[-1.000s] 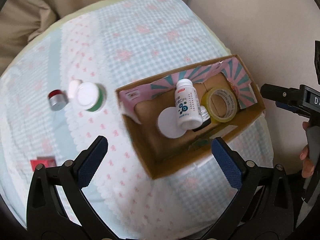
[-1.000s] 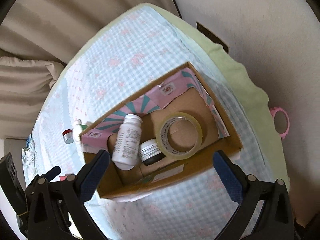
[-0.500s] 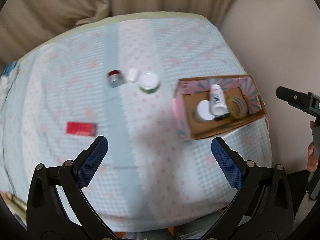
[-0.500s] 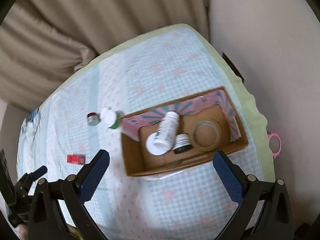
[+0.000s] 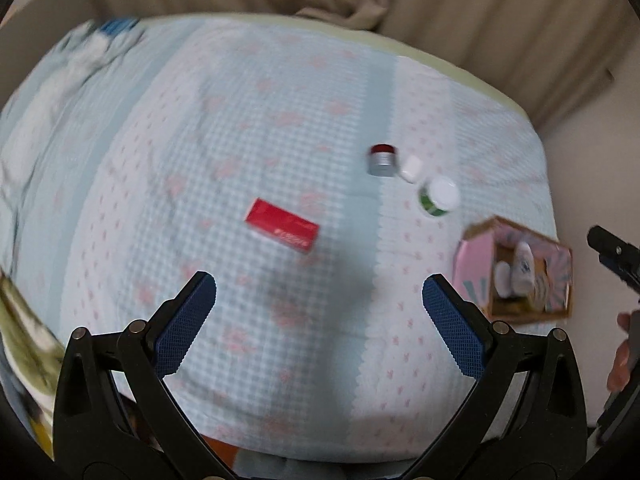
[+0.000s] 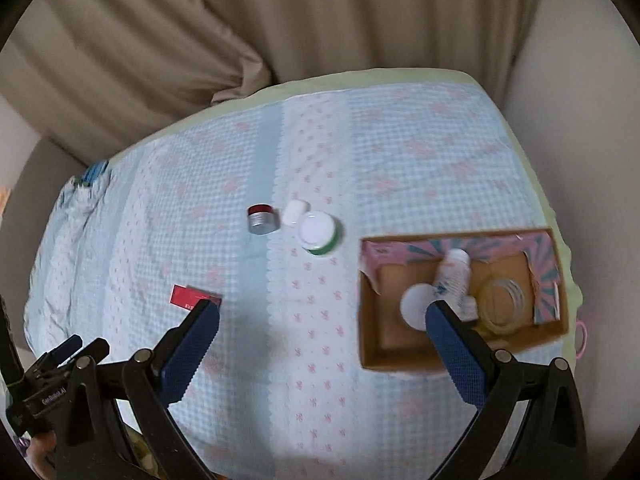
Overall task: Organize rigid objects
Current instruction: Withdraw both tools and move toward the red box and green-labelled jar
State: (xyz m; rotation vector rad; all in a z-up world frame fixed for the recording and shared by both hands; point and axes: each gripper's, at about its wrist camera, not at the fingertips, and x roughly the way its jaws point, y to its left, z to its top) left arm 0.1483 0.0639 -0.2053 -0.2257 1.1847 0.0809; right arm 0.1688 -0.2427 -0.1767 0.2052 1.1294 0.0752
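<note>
With both grippers' jaws spread wide and empty, the flat red box (image 5: 282, 231) lying on the checked bed cover (image 5: 280, 100), well apart from the cardboard box (image 6: 460, 300), looks light and stiff, best pinched across its narrow sides.

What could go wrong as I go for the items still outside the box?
The silver jar, small white cap and green jar sit crowded together, so closing on one may knock another. The flat red box lies low on soft cloth; open fingers could snag fabric.
</note>
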